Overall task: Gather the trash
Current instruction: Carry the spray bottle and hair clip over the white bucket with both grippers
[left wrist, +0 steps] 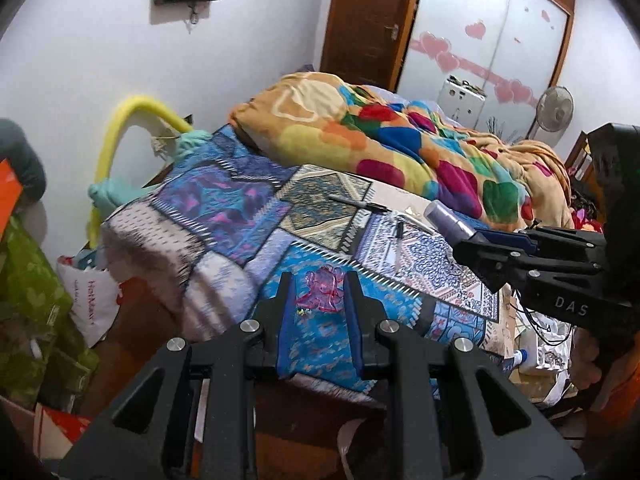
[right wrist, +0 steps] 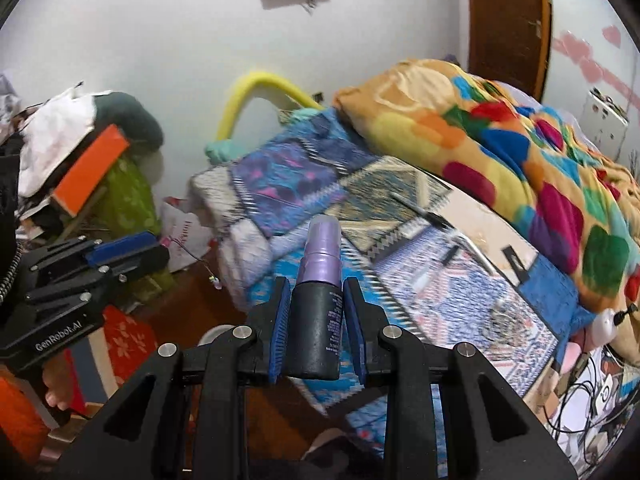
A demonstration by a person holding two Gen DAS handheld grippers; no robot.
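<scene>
My right gripper (right wrist: 316, 292) is shut on a black spray bottle with a purple cap (right wrist: 318, 312), held above the patterned bedsheet (right wrist: 460, 280). The bottle's purple cap (left wrist: 446, 218) and the right gripper (left wrist: 476, 248) also show at the right of the left wrist view. My left gripper (left wrist: 319, 284) is shut on a pink translucent plastic piece (left wrist: 321, 288), held above the bedsheet (left wrist: 224, 208). In the right wrist view the left gripper (right wrist: 160, 250) shows at the left with a thin wire hanging from it.
A dark pen (left wrist: 360, 203) and small thin objects (left wrist: 400, 228) lie on the sheet. A colourful blanket (left wrist: 400, 140) is heaped at the back. Bags and clutter (left wrist: 36, 292) stand left of the bed. Cables and clutter (right wrist: 592, 392) lie at right.
</scene>
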